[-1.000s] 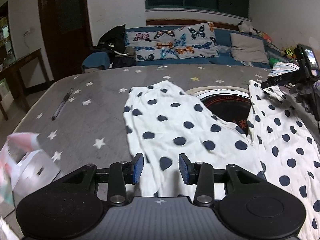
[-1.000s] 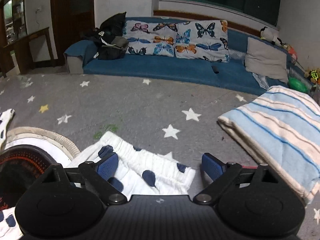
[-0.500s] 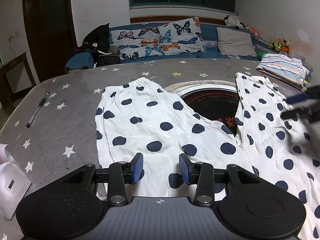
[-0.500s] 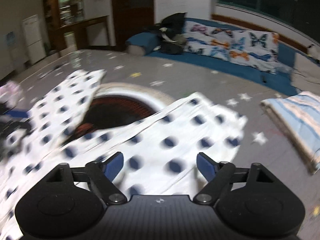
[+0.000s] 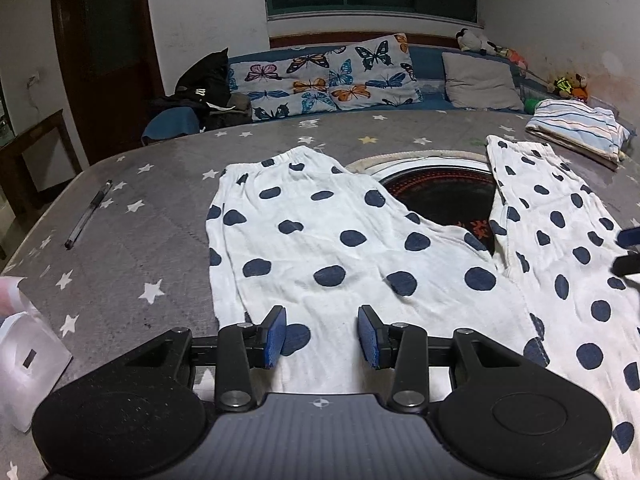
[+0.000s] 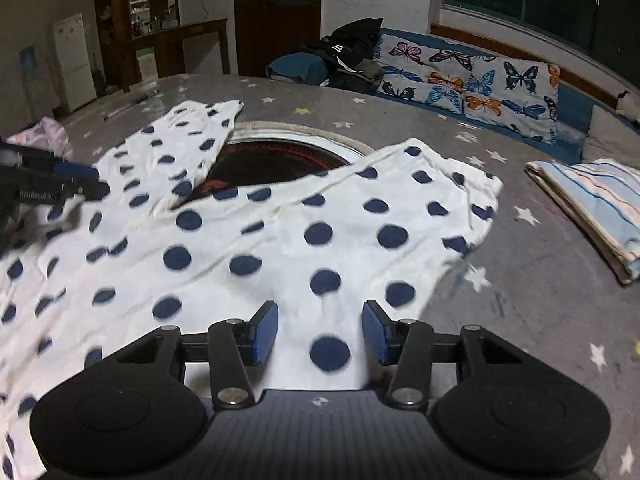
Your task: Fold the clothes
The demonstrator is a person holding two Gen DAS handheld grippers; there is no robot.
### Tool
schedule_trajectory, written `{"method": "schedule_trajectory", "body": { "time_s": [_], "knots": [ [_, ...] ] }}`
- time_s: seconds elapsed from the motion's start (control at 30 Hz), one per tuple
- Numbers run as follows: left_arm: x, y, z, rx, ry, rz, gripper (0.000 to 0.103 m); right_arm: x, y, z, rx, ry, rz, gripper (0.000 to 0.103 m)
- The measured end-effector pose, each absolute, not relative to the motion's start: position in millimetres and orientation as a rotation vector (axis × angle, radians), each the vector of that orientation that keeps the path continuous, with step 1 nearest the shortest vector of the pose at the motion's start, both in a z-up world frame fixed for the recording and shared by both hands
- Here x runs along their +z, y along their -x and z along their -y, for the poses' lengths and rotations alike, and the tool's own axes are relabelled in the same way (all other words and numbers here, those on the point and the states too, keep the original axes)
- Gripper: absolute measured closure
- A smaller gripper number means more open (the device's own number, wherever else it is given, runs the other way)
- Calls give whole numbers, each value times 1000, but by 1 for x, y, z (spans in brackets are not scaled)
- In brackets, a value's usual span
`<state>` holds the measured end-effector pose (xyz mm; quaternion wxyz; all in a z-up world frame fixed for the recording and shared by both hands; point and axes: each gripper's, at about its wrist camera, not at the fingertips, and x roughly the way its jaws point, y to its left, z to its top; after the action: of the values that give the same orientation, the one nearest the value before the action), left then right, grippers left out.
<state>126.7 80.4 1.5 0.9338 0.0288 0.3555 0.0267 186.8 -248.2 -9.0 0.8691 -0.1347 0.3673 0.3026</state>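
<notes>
The left hand-held gripper point(image 5: 322, 336) hovers low over the near end of the polka-dot trousers point(image 5: 340, 248), its blue pads partly spread with only flat cloth beneath the gap; nothing is pinched. From the left wrist view, one trouser leg runs from the gripper toward 12 o'clock and the other leg lies at 2 o'clock, the two splayed apart. Between the legs, at 1 o'clock, a dark round inset point(image 5: 440, 196) in the bench point(image 5: 160, 208) shows. A pen point(image 5: 88, 214) lies at 10 o'clock, well apart from the trousers, and a folded striped cloth point(image 5: 576, 128) sits beyond the far leg at 2 o'clock.

The right hand-held gripper point(image 6: 320, 332) hangs over the other leg of the trousers point(image 6: 320, 232), its jaws closing, with cloth under the gap but not yet pressed by the pads. From its view the striped cloth point(image 6: 600, 200) lies at 2 o'clock and the left gripper point(image 6: 60, 184) shows at 10 o'clock. A sofa with butterfly cushions point(image 6: 468, 76) stands beyond the bench at 1 o'clock.
</notes>
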Motion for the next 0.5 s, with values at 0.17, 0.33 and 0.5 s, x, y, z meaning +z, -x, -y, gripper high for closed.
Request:
{"method": "schedule_trajectory", "body": {
  "time_s": [0.17,0.33,0.5],
  "knots": [
    [0,-123,-83,80,-85,-711,56,-7,-173,258,602,293,-769,63],
    [2,-118,-92,119,-81,-715,57,-3,-166,264,563,316,-781,63],
    [15,-100,-90,97,-55,-690,57,12,-155,263,594,287,-755,62]
  ]
}}
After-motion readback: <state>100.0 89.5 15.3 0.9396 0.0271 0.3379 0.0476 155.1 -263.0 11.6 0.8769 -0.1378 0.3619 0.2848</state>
